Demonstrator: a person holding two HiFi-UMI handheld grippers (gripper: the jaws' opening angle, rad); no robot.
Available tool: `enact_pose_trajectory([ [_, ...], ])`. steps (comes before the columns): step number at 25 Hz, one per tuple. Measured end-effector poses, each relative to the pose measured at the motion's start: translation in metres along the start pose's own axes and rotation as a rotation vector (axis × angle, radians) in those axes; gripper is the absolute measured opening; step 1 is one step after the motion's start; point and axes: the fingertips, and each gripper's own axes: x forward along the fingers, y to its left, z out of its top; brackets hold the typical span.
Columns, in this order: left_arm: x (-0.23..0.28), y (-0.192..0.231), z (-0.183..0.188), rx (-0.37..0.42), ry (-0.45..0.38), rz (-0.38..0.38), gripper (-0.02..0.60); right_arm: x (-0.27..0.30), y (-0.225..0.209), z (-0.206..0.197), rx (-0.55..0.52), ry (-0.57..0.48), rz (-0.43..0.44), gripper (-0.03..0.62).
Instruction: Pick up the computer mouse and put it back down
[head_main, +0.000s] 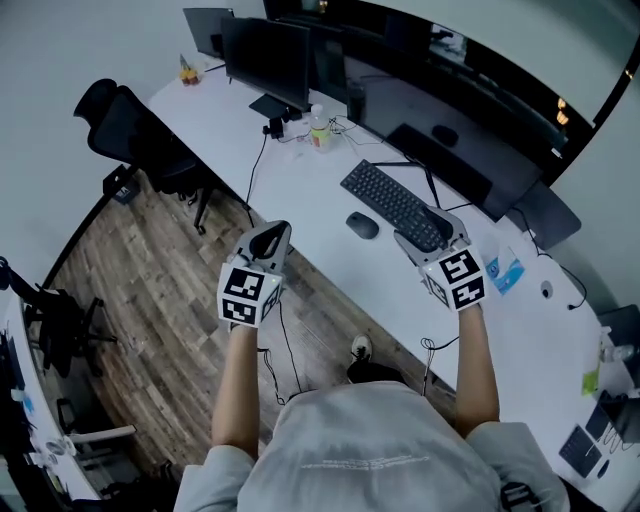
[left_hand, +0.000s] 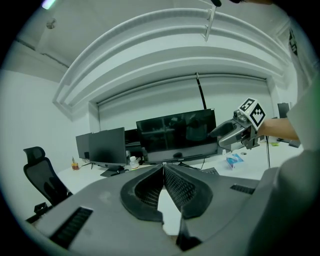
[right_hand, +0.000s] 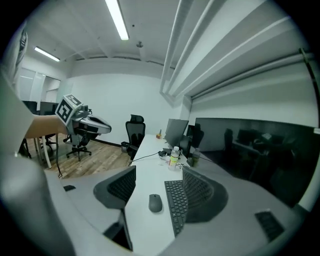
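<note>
1. Head view: the computer mouse (head_main: 362, 226), a smooth dark oval, lies on the matte white desk (head_main: 300, 190) just beside the black keyboard (head_main: 395, 205), at about 7 o'clock from the keyboard's middle.
2. The right gripper (head_main: 420, 228) hovers at 3 o'clock from the mouse. Its grey body covers the keyboard's near end.
3. In the right gripper view, the right gripper (right_hand: 159, 172) has its ribbed dark jaws wide apart. The mouse (right_hand: 155, 202) shows between them on the desk, untouched.
4. The left gripper (head_main: 276, 232) hangs at 9 o'clock from the mouse, over the wood-plank floor (head_main: 150, 270) by the desk's edge.
5. In the left gripper view, the left gripper (left_hand: 163, 167) has its cross-hatched jaws meeting at the tips, with nothing between them.
6. A clear bottle (head_main: 319, 128) stands at 11 o'clock from the mouse; its label is too small to read.
</note>
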Motion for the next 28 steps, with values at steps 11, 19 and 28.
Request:
enact_pose_trajectory([
  [11, 0.088, 0.011, -0.003, -0.009, 0.072, -0.04, 0.014, 0.078, -0.031, -0.049, 0.068, 0.089, 0.121, 0.312],
  [19, 0.126, 0.031, -0.023, -0.042, 0.094, -0.098, 0.014, 0.127, -0.024, -0.087, 0.135, 0.199, 0.162, 0.329],
  [28, 0.168, 0.091, -0.076, -0.072, 0.163, -0.206, 0.014, 0.192, -0.004, -0.132, 0.156, 0.383, 0.147, 0.355],
])
